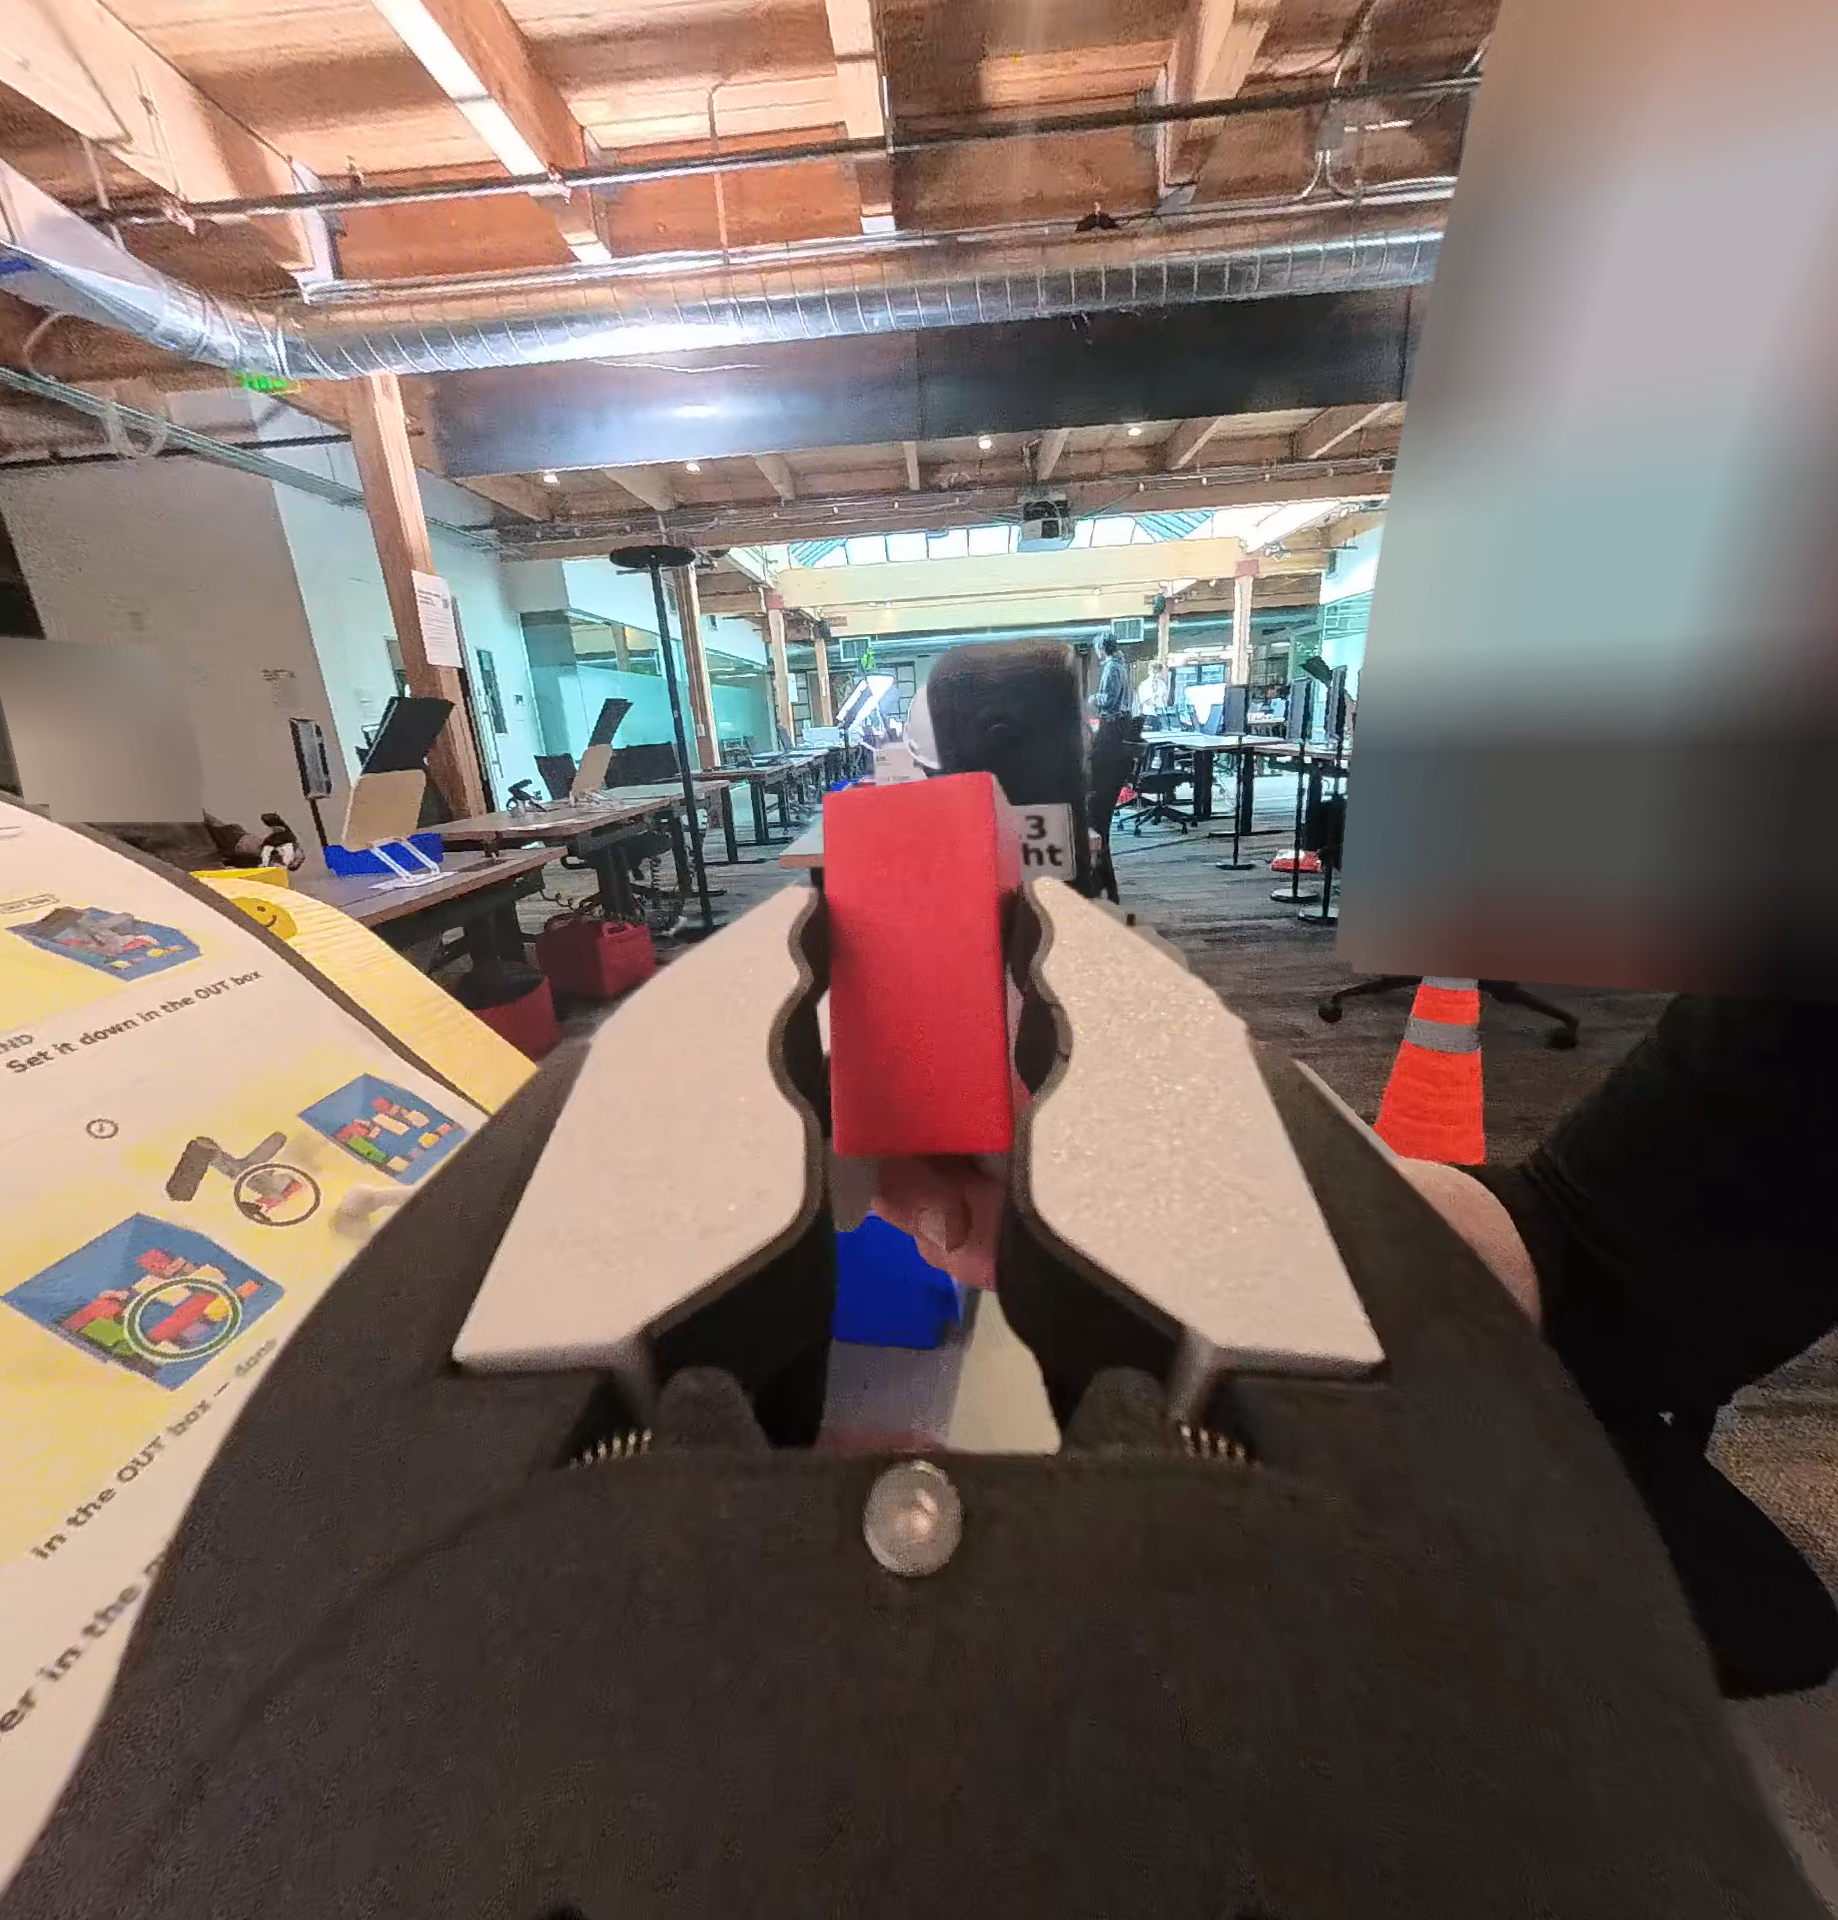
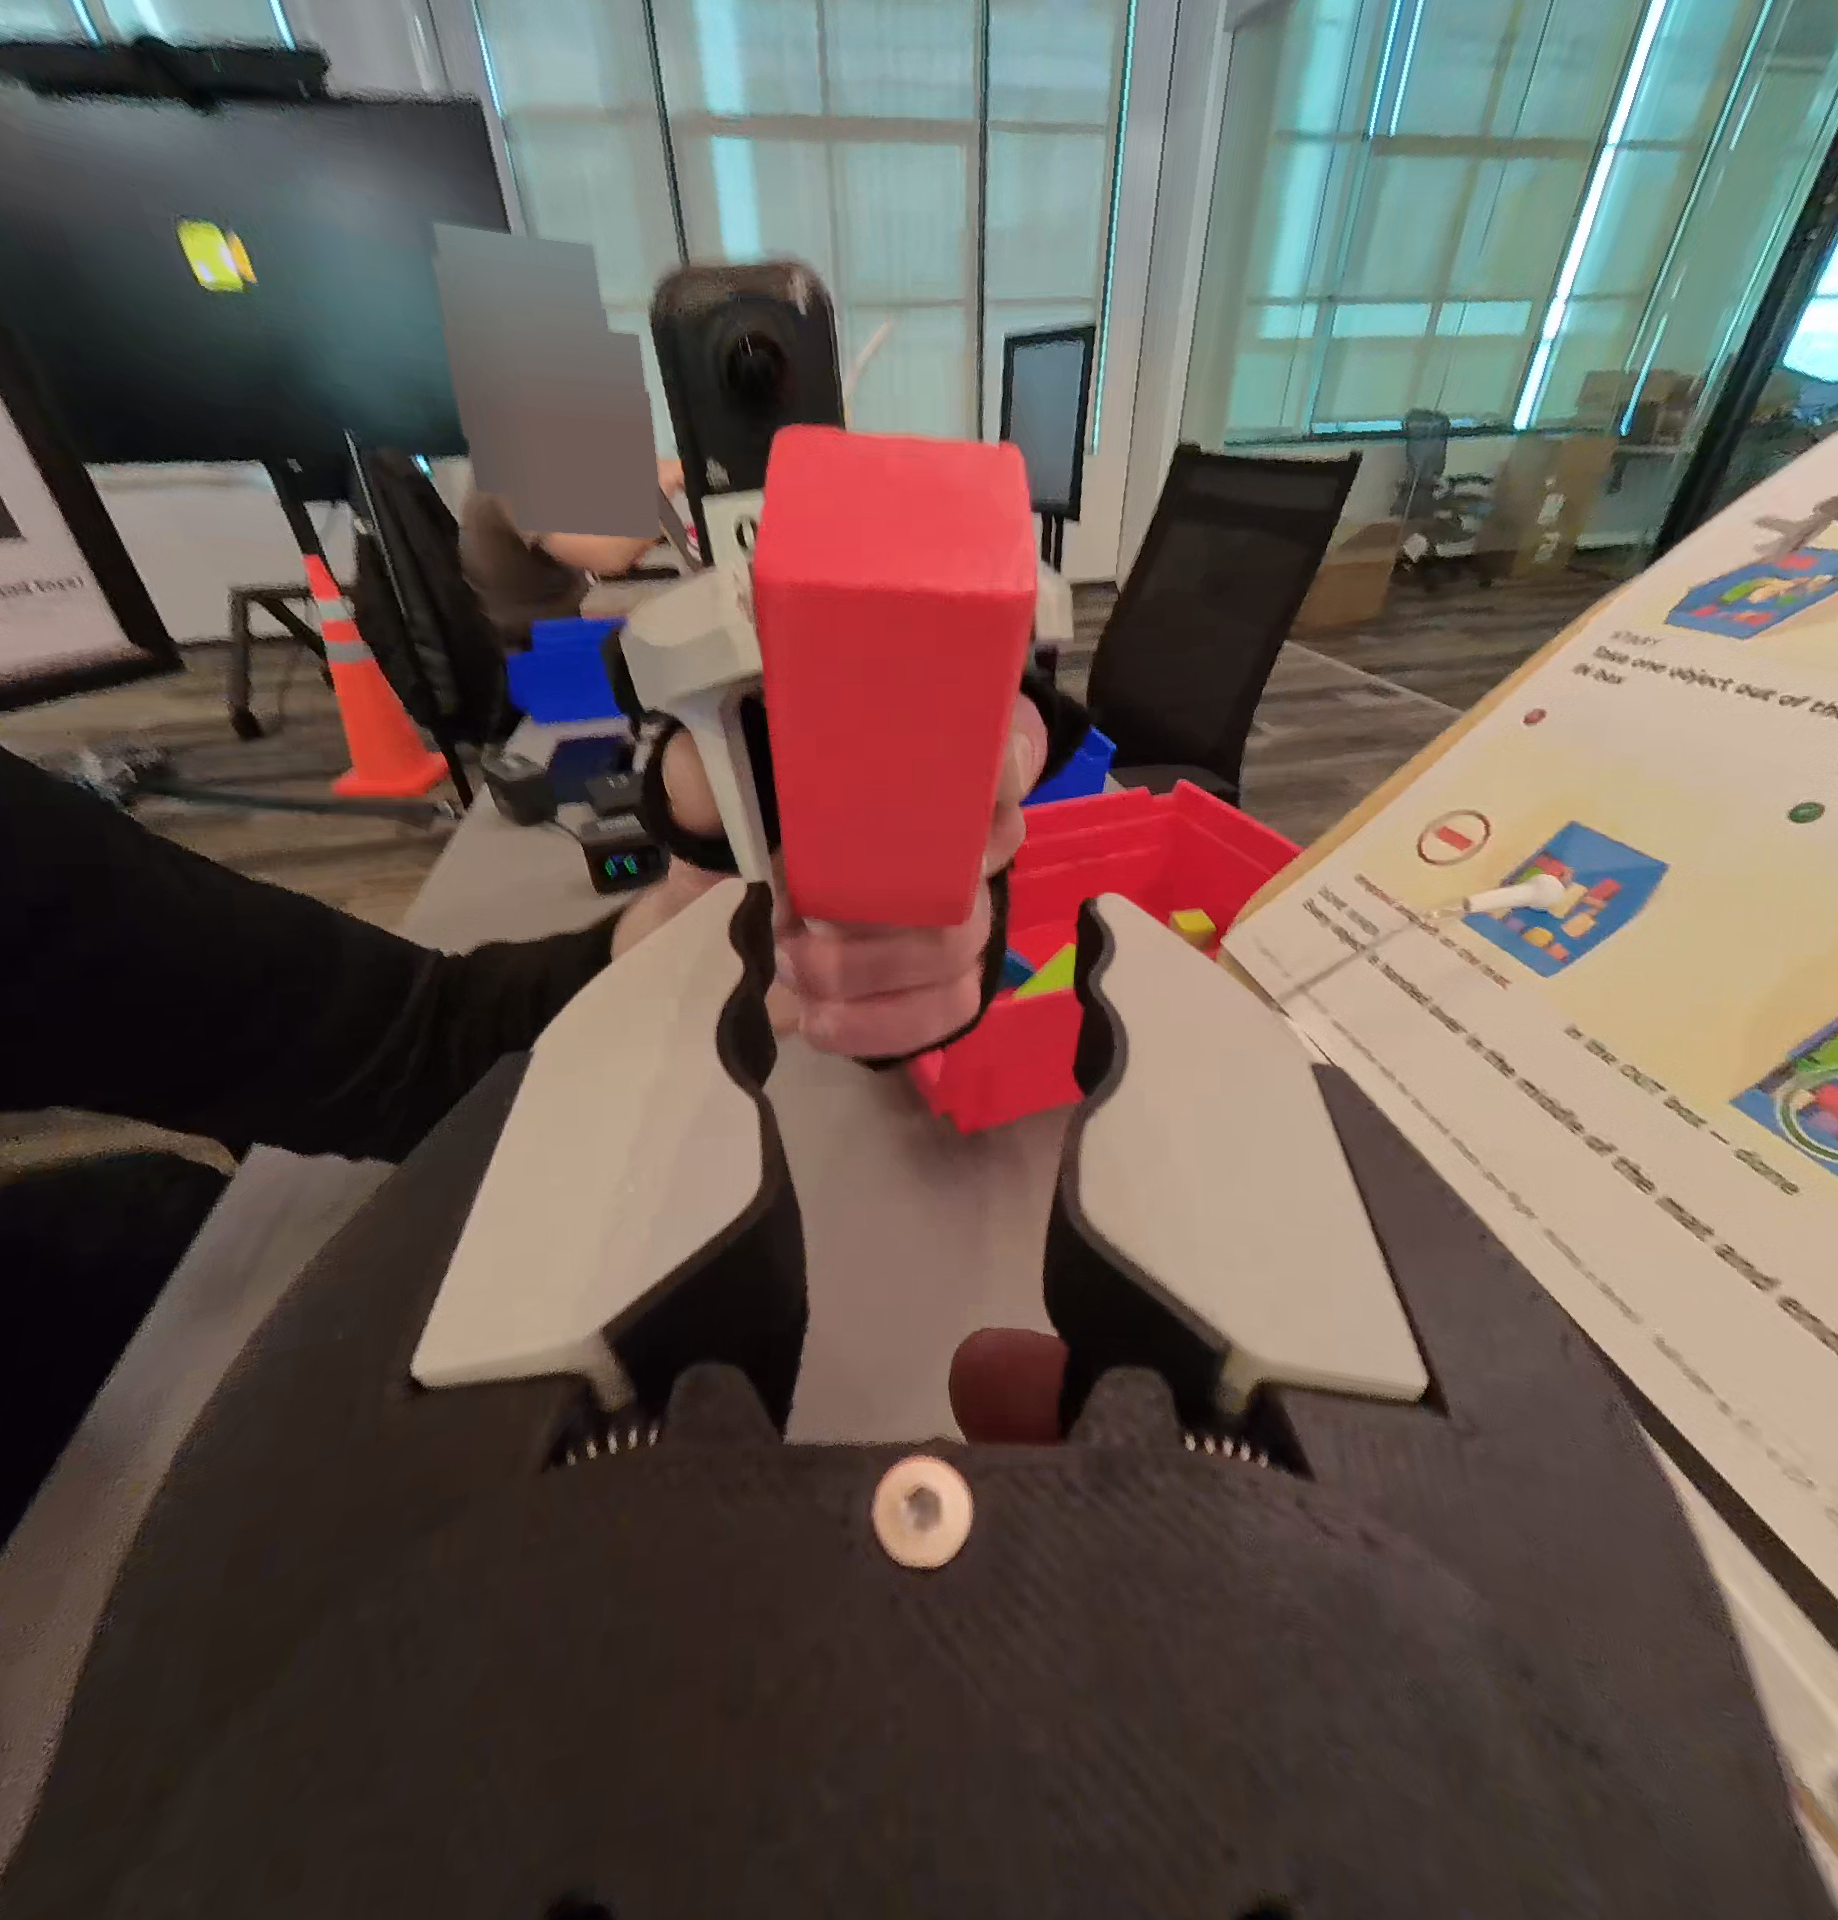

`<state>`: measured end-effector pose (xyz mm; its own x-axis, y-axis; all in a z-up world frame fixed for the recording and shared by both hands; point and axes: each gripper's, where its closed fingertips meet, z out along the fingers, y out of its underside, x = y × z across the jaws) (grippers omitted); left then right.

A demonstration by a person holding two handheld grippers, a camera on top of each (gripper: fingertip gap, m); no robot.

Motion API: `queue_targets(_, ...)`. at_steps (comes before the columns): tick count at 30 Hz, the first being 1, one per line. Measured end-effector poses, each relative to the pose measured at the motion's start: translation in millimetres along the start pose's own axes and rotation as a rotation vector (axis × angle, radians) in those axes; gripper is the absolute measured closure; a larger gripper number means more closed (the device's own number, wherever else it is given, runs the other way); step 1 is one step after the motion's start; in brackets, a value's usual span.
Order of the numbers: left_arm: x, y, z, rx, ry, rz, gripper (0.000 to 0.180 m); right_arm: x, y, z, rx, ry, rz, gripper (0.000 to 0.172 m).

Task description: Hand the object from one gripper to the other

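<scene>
Here, one red block [image 1: 920, 966], two grippers.

Below your grippers you have a grey table [image 2: 894, 1226]. On it, to your right, sits a red bin [image 2: 1154, 862] with coloured blocks inside. Farther along the same top stand small black devices [image 2: 603, 821], 1 of them with a lit display, and behind them a blue bin [image 2: 562, 665]. A large printed instruction sheet [image 2: 1580, 935] slants up along the table's right edge. On the floor beyond stands 1 orange traffic cone [image 2: 369, 707].
</scene>
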<state>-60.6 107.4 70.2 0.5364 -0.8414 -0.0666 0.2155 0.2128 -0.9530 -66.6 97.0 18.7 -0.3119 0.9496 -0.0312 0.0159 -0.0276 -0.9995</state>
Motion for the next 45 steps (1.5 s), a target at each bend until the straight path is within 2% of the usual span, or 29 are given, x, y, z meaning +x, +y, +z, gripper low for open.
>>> queue_targets(2, 4.0, 2.4, 3.5, 0.005, 0.022, -0.017, 0.147, -4.8, -6.2, 0.6, 0.052, -0.043, 0.049, 0.119)
queue_targets(5, 4.2, 7.2, 8.8, 0.030, 0.027, -0.037, 0.146, -9.8, -11.0, 0.2, 0.105, -0.094, 0.093, 0.137)
queue_targets(9, 1.8, 9.8, 9.6, 0.052, 0.037, -0.064, 0.147, -5.8, -9.2, -3.1, 0.073, -0.064, 0.076, 0.138)
queue_targets(12, -3.7, 3.9, 8.0, 0.084, -0.008, -0.063, 0.146, 12.1, -16.4, -29.3, 0.063, 0.032, 0.014, 0.138)
queue_targets(13, -9.5, -1.3, 4.2, 0.108, -0.054, -0.052, 0.135, 26.0, -19.5, -46.8, 0.061, 0.103, -0.013, 0.138)
queue_targets(14, -16.0, -4.5, -0.1, 0.099, -0.107, -0.014, 0.133, 43.6, -20.4, -68.6, 0.054, 0.184, -0.019, 0.138)
queue_targets(17, -38.6, -14.3, -20.6, 0.026, -0.272, 0.131, 0.139, 116.1, 6.1, -153.7, -0.036, 0.522, 0.034, 0.138)
queue_targets(21, -94.8, -24.4, -79.1, -0.172, -0.569, 0.231, 0.136, 186.8, 96.0, -269.9, -0.236, 0.885, 0.317, 0.139)
queue_targets(24, -154.0, -18.3, -161.4, -0.426, -0.929, 0.302, 0.116, 203.8, 161.5, -320.0, -0.357, 1.007, 0.504, 0.138)
queue_targets(26, -181.7, -3.6, -221.0, -0.613, -1.113, 0.278, 0.113, 211.6, 183.9, -340.8, -0.390, 1.100, 0.565, 0.136)
queue_targets(27, -191.3, 7.3, -246.4, -0.677, -1.171, 0.227, 0.112, 214.0, 187.3, -346.3, -0.395, 1.130, 0.565, 0.124)
queue_targets(28, -198.4, 20.0, -266.9, -0.732, -1.205, 0.162, 0.113, 214.9, 187.3, -349.5, -0.406, 1.151, 0.556, 0.118)
queue_targets(30, -210.4, 50.9, -297.4, -0.819, -1.233, 0.031, 0.113, 215.0, 179.2, -351.9, -0.421, 1.183, 0.508, 0.117)
queue_targets(35, -242.8, 132.2, -353.2, -1.064, -1.333, -0.088, 0.119, 212.3, 154.7, -335.4, -0.375, 1.151, 0.450, 0.122)
queue_targets(39, -257.9, 191.2, -387.7, -1.221, -1.372, -0.201, 0.119, 210.1, 145.3, -323.0, -0.396, 1.126, 0.405, 0.123)
queue_targets(42, -263.2, 219.3, -403.7, -1.267, -1.380, -0.306, 0.123, 208.3, 136.5, -311.5, -0.376, 1.094, 0.387, 0.126)
queue_targets(45, -268.7, 232.8, -417.3, -1.306, -1.398, -0.323, 0.133, 206.8, 130.3, -302.8, -0.382, 1.078, 0.355, 0.127)
